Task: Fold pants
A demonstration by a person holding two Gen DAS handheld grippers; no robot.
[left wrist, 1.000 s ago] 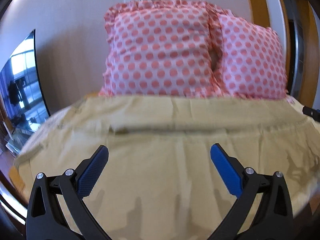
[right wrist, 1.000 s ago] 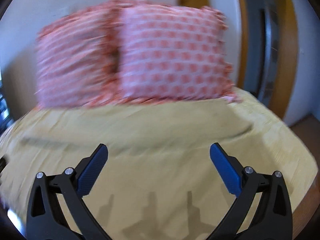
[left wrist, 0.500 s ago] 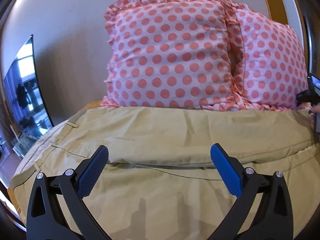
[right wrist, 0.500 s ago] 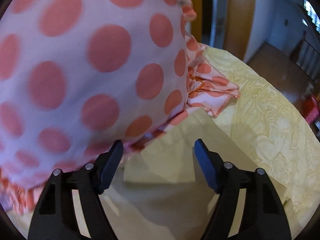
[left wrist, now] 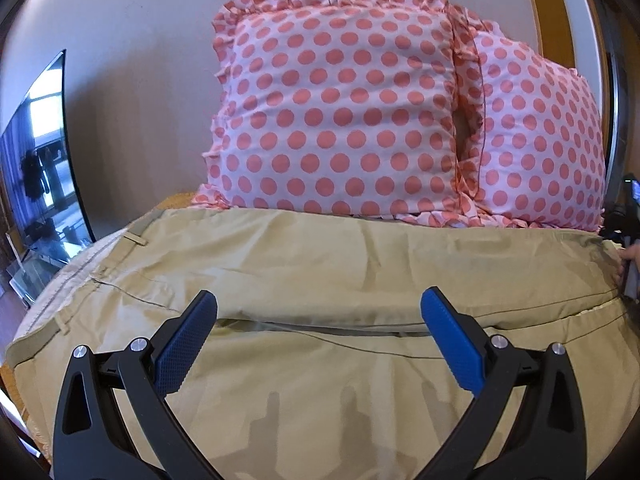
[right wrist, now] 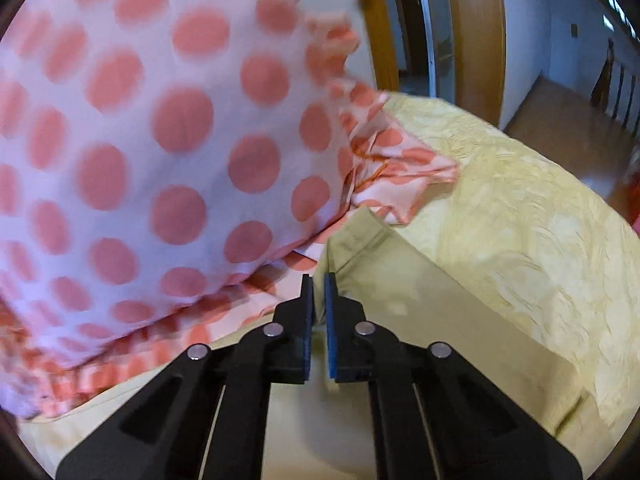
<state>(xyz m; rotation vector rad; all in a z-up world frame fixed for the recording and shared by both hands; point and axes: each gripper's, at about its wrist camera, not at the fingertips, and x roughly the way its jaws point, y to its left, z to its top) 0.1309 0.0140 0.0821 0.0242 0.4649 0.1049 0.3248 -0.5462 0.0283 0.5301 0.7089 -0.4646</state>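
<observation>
Khaki pants [left wrist: 320, 264] lie spread across the bed, waistband with belt loops at the left, legs running right. My left gripper [left wrist: 318, 320] is open and empty, hovering over the seam between the two legs. My right gripper [right wrist: 319, 284] is shut on the hem corner of a pant leg [right wrist: 360, 248], right beside the polka-dot pillow. In the left wrist view the right gripper shows only as a dark shape at the far right edge [left wrist: 628, 216].
Two pink pillows with coral dots [left wrist: 340, 112] [right wrist: 160, 140] lean on the wall behind the pants. A yellow patterned bedspread [right wrist: 520, 216] covers the bed. A TV screen [left wrist: 36, 168] stands at the left. A doorway and wooden floor [right wrist: 560, 116] lie right.
My right gripper has closed on the pant leg's hem corner after moving in under the pillow. My left gripper stayed open and drew slightly nearer the pants.
</observation>
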